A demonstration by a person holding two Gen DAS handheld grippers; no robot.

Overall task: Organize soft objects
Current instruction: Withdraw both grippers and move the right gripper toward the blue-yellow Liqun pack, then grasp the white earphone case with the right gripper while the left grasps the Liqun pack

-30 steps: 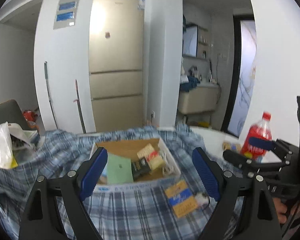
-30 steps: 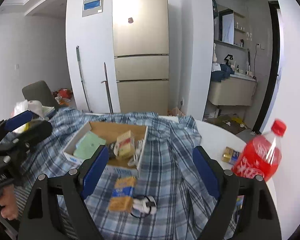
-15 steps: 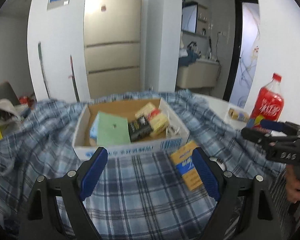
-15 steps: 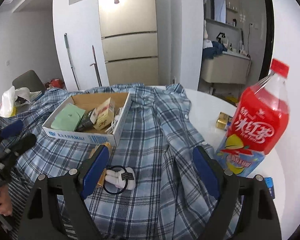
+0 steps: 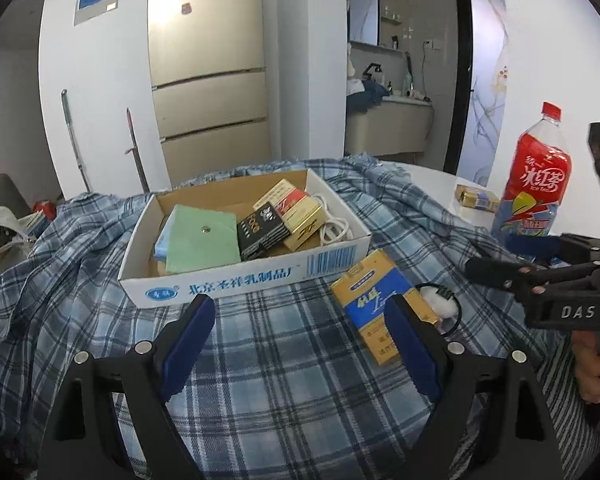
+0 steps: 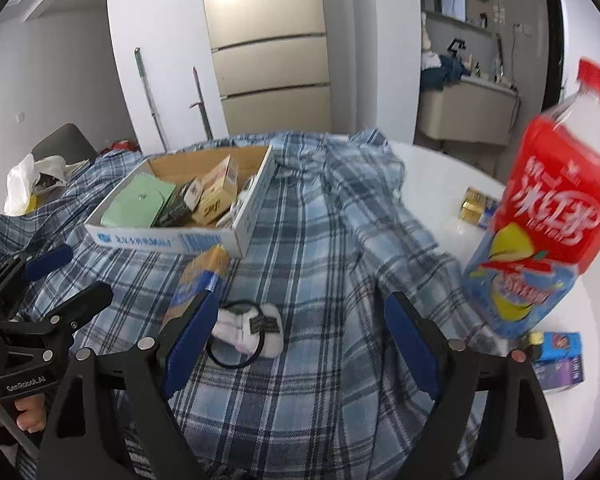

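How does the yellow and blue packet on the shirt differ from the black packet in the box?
The yellow and blue packet lies outside the cardboard box, directly on the plaid shirt; the black packet lies inside the box. The yellow and blue one lies alone and flat; the black one leans among other items. Both are small rectangular packets.

Counted: one blue plaid fabric shirt [image 5: 284, 364], one white cardboard box [image 5: 244, 280], one red plastic drink bottle [image 5: 536, 184], one white fluffy hair tie [image 6: 248, 330], two open black-and-blue grippers [image 5: 296, 344] [image 6: 296, 340].
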